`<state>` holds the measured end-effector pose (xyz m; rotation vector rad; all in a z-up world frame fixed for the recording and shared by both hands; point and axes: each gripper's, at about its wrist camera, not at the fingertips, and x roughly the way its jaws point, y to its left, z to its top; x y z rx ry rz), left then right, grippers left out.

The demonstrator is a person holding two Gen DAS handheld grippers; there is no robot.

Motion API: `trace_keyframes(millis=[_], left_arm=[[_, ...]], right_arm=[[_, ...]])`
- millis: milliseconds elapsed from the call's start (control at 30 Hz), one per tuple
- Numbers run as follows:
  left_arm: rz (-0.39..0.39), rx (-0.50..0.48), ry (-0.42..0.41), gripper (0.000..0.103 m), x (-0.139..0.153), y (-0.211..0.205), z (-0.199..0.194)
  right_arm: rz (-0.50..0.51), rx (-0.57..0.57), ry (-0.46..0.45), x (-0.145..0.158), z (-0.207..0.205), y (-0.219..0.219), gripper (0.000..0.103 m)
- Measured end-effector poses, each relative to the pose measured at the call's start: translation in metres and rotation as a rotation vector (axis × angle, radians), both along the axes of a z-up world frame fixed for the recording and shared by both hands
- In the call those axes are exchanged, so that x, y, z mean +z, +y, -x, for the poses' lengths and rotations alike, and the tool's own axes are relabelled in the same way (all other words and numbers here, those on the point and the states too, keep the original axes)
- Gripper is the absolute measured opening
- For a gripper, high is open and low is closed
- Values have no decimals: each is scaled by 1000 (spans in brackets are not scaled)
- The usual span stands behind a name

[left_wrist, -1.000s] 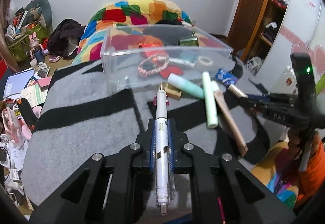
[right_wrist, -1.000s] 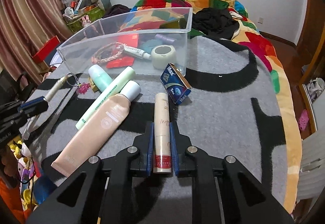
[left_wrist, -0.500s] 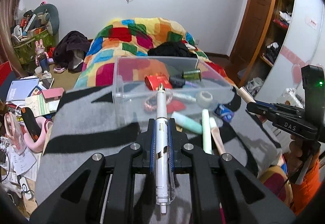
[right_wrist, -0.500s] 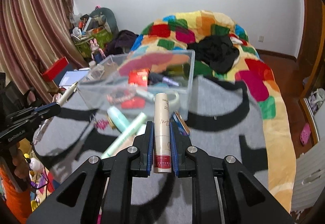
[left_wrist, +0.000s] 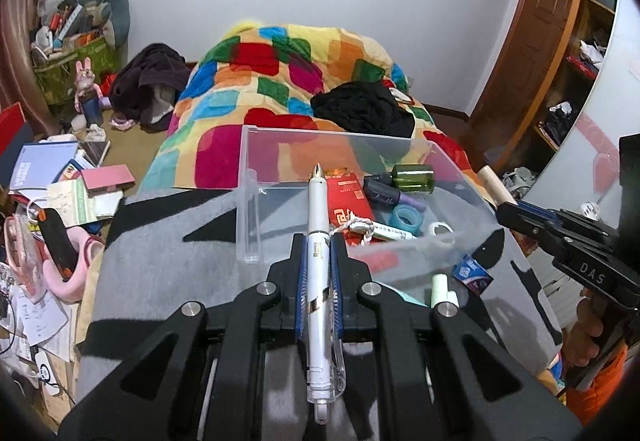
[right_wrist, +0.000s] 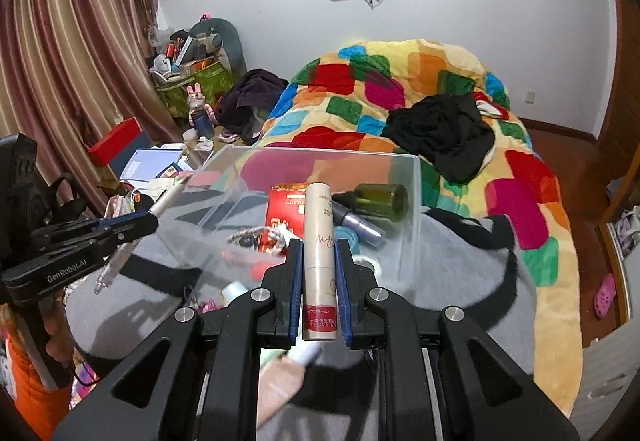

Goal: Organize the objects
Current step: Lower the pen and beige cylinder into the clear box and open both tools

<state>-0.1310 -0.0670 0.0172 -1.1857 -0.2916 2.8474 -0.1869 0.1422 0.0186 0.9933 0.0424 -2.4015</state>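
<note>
My left gripper (left_wrist: pixel 318 245) is shut on a white pen (left_wrist: pixel 319 241) and holds it raised, its tip over the clear plastic bin (left_wrist: pixel 256 225). My right gripper (right_wrist: pixel 319 247) is shut on a beige tube with a red base (right_wrist: pixel 320 261), raised above the bin's near wall (right_wrist: pixel 416 209). The bin holds a red packet (left_wrist: pixel 346 197), a green bottle (left_wrist: pixel 412 178), a purple bottle (right_wrist: pixel 358 223), tape rolls and a bracelet. The right gripper also shows in the left wrist view (left_wrist: pixel 516 215), the left gripper in the right wrist view (right_wrist: pixel 148 221).
The bin stands on a grey and black blanket (left_wrist: pixel 160 261). In front of the bin lie a blue box (left_wrist: pixel 472 273), a pale green tube (left_wrist: pixel 438 287) and a beige tube (right_wrist: pixel 280 389). A patchwork quilt (right_wrist: pixel 440 81) with black clothing lies behind. Floor clutter lies at left.
Both grippers have risen from the blanket with their objects and moved forward over the bin. The bin's contents now show from above.
</note>
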Motion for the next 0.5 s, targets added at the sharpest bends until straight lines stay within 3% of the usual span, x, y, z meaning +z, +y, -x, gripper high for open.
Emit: trace_keyframes(millis=[500], left_arm=[[33, 2, -105, 10, -18, 5, 57]], right_arm=[[-98, 56, -101, -35, 55, -49, 14]])
